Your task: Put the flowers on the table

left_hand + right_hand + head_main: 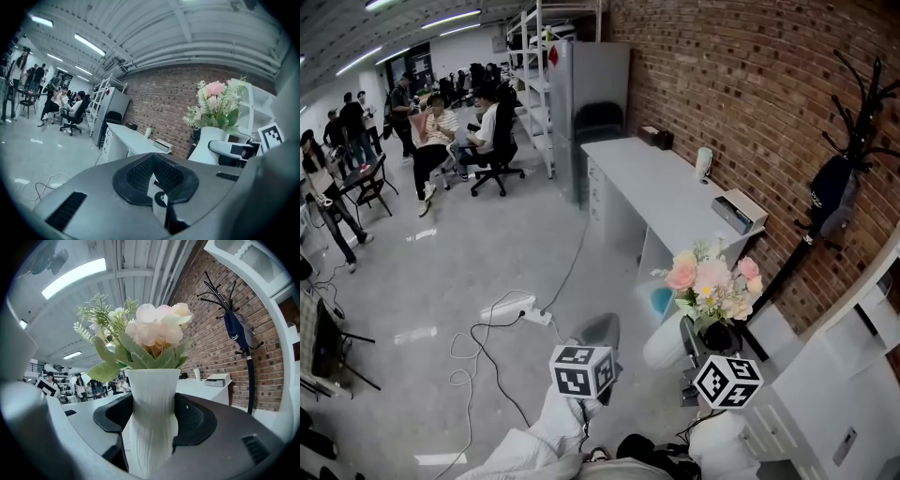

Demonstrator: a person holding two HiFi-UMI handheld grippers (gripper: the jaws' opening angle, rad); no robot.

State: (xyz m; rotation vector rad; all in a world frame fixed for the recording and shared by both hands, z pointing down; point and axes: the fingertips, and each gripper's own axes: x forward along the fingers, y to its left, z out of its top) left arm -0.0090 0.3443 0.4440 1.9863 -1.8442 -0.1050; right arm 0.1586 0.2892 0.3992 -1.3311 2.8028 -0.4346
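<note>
Pink and cream flowers (711,281) with green leaves stand in a ribbed white vase (151,427). My right gripper (151,420) is shut on the vase's narrow waist and holds it upright in the air; its marker cube (727,382) sits just below the bouquet. The left gripper view shows the same flowers (216,105) at the right. My left gripper (157,185) is shut with nothing in it, left of the vase, and shows in the head view (602,330) too. The long white table (656,183) runs along the brick wall ahead.
On the table lie a flat box (737,211), a cup (704,161) and a dark box (656,137). A black coat rack (853,141) stands at the right, with white shelving (862,347) nearby. Cables and a power strip (525,314) cross the floor. People sit at the far left.
</note>
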